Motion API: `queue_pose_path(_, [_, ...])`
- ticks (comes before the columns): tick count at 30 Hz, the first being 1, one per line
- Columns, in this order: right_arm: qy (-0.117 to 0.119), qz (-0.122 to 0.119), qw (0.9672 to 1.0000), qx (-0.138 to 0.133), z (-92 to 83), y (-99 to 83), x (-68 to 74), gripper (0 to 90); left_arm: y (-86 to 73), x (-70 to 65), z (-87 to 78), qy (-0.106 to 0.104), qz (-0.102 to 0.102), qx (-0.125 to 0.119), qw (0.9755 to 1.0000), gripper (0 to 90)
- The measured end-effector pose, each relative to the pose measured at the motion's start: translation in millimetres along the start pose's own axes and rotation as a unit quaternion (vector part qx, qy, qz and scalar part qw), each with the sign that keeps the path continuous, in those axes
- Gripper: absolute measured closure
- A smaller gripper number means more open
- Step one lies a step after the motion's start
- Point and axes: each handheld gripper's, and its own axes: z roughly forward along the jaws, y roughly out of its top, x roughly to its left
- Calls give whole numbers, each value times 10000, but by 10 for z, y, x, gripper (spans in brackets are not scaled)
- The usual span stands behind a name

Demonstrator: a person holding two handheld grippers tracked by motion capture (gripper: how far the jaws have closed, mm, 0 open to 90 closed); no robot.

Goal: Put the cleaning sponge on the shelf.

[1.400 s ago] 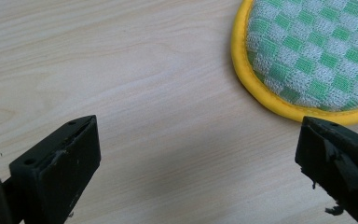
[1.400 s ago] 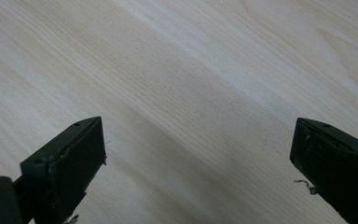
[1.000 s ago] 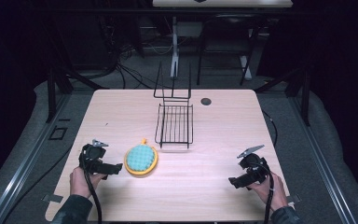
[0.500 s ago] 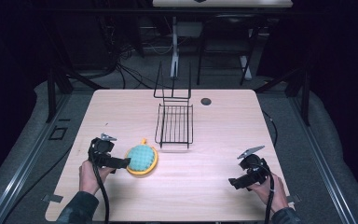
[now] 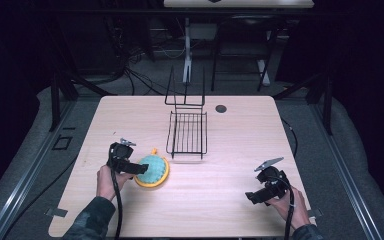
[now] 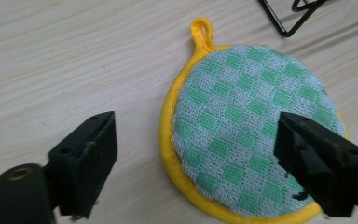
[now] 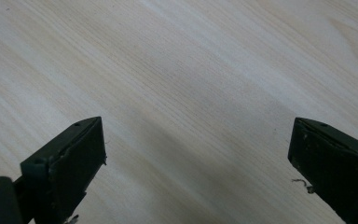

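Now, left gripper (image 6: 196, 154): jaws just closing, still apart astride the pot holder's (image 6: 251, 130) edge, seemingly not pinching.
Pot holder: flat on table (image 5: 230, 200), near wire rack (image 5: 187, 134).
Right gripper (image 7: 196, 163): spread, over bare wood.

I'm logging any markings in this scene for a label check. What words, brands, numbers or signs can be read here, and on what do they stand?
None can be read.
The pot holder bears a green and white check pattern with a yellow rim and no writing.
The wire rack, the table, the left gripper and the right gripper show no legible marking.
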Motion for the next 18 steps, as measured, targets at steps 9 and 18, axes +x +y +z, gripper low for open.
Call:
queue_pose_path(9, [26,22,10000,-14,-6,-1,12,38,-5,3,63,-92,-14,77,9999,381])
queue_pose_path(18, [107,-1,9999,-66,-19,0,13,42,-35,-38,78,-174,-15,18,9998,531])
